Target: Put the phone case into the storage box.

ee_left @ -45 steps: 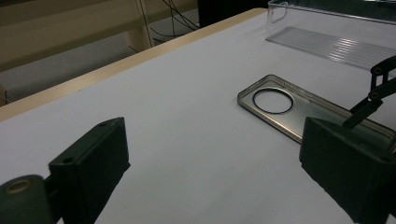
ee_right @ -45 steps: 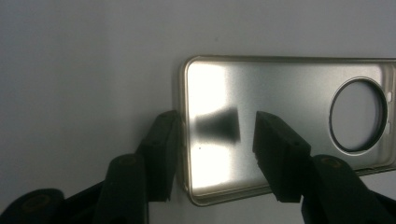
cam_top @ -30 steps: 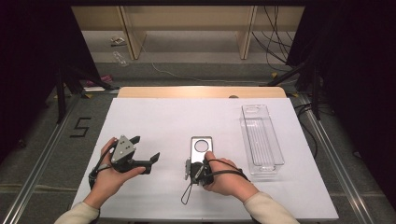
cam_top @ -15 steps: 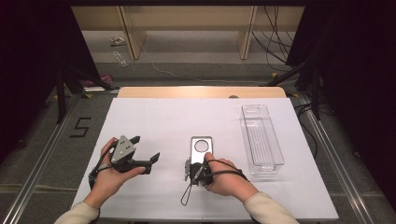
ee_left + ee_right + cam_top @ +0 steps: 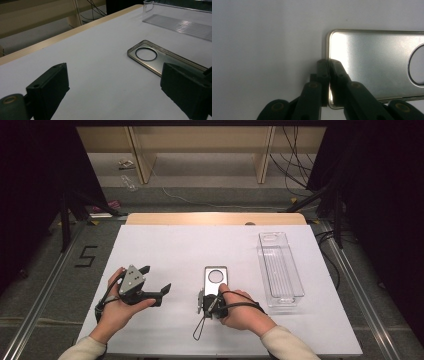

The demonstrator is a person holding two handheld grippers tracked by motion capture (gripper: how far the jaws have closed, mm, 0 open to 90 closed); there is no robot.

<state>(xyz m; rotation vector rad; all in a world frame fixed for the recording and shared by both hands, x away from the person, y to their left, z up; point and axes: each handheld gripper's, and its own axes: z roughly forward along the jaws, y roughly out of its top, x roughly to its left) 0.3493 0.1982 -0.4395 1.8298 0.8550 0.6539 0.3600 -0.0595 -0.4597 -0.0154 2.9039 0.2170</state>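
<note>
A silver phone case with a round camera hole lies flat at the table's middle. In the right gripper view the case fills the right side, and my right gripper is shut on its near short edge, one jaw inside the rim and one outside. From above, the right gripper sits at the case's near end under the person's right hand. My left gripper is held left of the case, jaws wide apart and pointing toward it. In its own view the left gripper is open with only bare table between the jaws, the case ahead to the right.
A clear plastic tray stands empty on the right of the white table top; it is also in the left gripper view as the tray at the far top right. A wooden strip borders the far edge.
</note>
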